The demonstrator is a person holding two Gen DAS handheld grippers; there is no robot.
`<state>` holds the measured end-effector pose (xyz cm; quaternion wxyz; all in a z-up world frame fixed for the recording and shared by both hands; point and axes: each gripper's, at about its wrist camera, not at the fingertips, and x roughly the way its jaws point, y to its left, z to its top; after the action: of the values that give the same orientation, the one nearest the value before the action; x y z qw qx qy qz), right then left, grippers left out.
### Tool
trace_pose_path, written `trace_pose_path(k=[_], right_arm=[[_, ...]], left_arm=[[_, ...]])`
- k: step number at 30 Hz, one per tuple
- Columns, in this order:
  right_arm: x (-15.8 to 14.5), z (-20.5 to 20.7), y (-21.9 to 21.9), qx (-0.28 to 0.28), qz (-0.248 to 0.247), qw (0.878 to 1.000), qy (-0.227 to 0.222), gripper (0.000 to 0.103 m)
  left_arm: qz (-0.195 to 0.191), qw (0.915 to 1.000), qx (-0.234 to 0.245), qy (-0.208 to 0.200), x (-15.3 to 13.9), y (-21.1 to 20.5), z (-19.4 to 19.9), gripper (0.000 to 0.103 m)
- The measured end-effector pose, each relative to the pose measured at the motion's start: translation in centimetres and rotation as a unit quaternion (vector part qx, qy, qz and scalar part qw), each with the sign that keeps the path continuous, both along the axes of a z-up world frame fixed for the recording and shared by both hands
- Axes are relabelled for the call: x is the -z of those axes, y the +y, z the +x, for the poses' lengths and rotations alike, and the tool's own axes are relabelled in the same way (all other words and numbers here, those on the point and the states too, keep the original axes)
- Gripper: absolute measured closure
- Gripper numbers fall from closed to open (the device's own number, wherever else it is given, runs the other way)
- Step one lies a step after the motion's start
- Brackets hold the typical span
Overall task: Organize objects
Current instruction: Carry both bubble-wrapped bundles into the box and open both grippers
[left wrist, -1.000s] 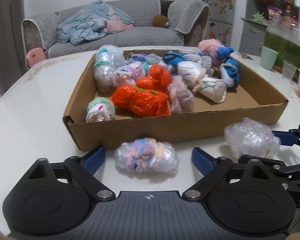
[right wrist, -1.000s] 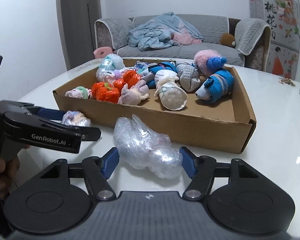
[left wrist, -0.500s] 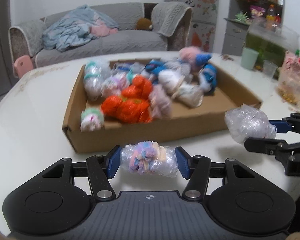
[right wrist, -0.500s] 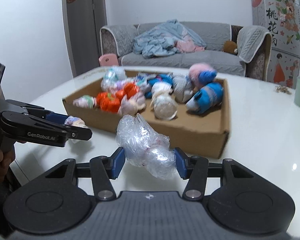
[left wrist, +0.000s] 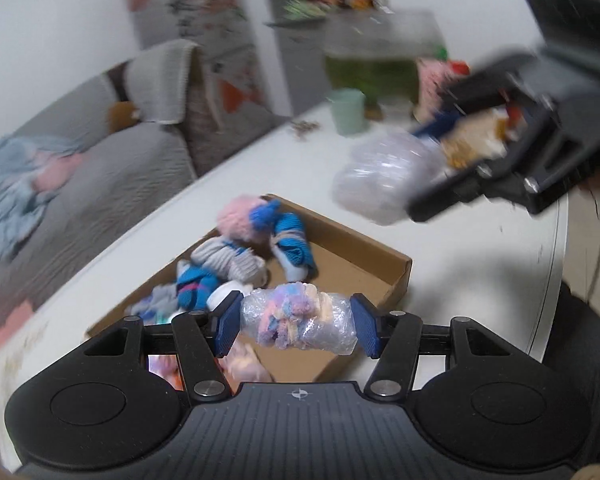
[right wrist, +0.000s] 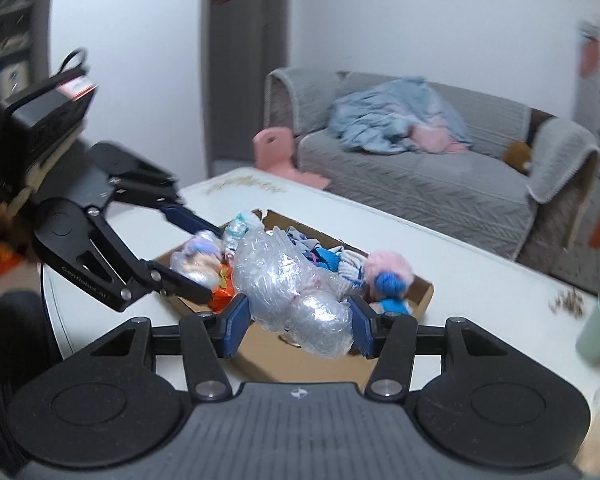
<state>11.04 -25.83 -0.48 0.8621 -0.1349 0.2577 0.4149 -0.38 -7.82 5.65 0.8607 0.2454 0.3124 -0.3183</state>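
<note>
My left gripper (left wrist: pixel 296 326) is shut on a plastic-wrapped pastel bundle (left wrist: pixel 298 320), held in the air above the near part of the cardboard box (left wrist: pixel 384 276). My right gripper (right wrist: pixel 296 316) is shut on a clear plastic-wrapped bundle (right wrist: pixel 288 280), also lifted over the box (right wrist: pixel 422 292). Each gripper shows in the other's view: the right one (left wrist: pixel 416 174) at the upper right with its clear bundle (left wrist: pixel 384 176), the left one (right wrist: pixel 188 252) at the left with the pastel bundle (right wrist: pixel 198 258). Several rolled socks and wrapped bundles lie in the box, among them a pink and blue one (left wrist: pixel 256 216).
The box sits on a white table (left wrist: pixel 480 256). A pale green cup (left wrist: pixel 348 111) and clutter stand at the table's far end. A grey sofa (right wrist: pixel 428 176) with a blue blanket is behind the table, and a pink child's chair (right wrist: pixel 278 152) beside it.
Both grippers closed on their bundles on the table in front of the box, then lifted them up over the box. Both views have rolled and tilted downwards.
</note>
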Motion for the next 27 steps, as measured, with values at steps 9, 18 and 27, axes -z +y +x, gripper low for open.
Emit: trace_pose_path(k=[9, 18, 27], right_arm=[[3.1, 5.0, 3.8, -0.063, -0.084, 0.994, 0.037, 0.053], [5.2, 6.9, 3.3, -0.053, -0.099, 0.992, 0.058, 0.053], [6.2, 6.8, 3.7, -0.092, -0.145, 0.984, 0.054, 0.053]], left_arm=[[-0.003, 0.9944, 0.03, 0.101, 4.5, -2.5, 5.1, 0.04], [-0.007, 0.9887, 0.02, 0.149, 8.2, -3.4, 8.8, 0.039], [0.047, 0.9903, 0.036, 0.125, 9.2, -2.7, 8.4, 0.038]])
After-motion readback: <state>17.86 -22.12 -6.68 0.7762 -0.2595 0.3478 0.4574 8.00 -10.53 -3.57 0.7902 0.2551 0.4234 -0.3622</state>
